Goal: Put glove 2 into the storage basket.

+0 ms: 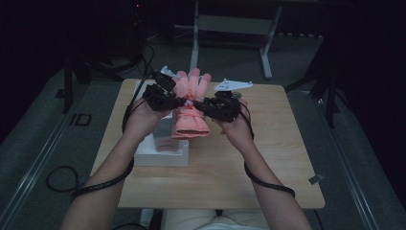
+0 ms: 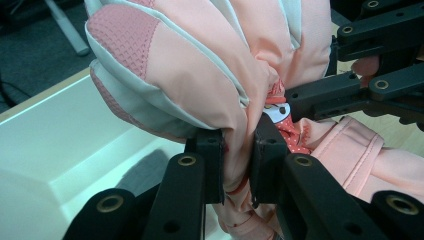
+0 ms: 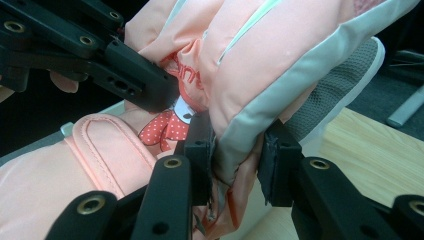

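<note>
High view showed the pink ski glove [image 1: 190, 112] held above the worktop's [image 1: 268, 158] far-left part, over a white box [image 1: 160, 155], left tool [image 1: 179, 101] and right tool [image 1: 198, 106] both clenched on its wrist; keeping both grips firm and level seemed wise.

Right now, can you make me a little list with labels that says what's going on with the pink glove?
thing held: pink glove
left tongs: shut on the glove's side
right tongs: shut on its other side
glove's place: lifted above the table, fingers pointing away from the person
under it: white box
box's place: on the table, left part
</note>
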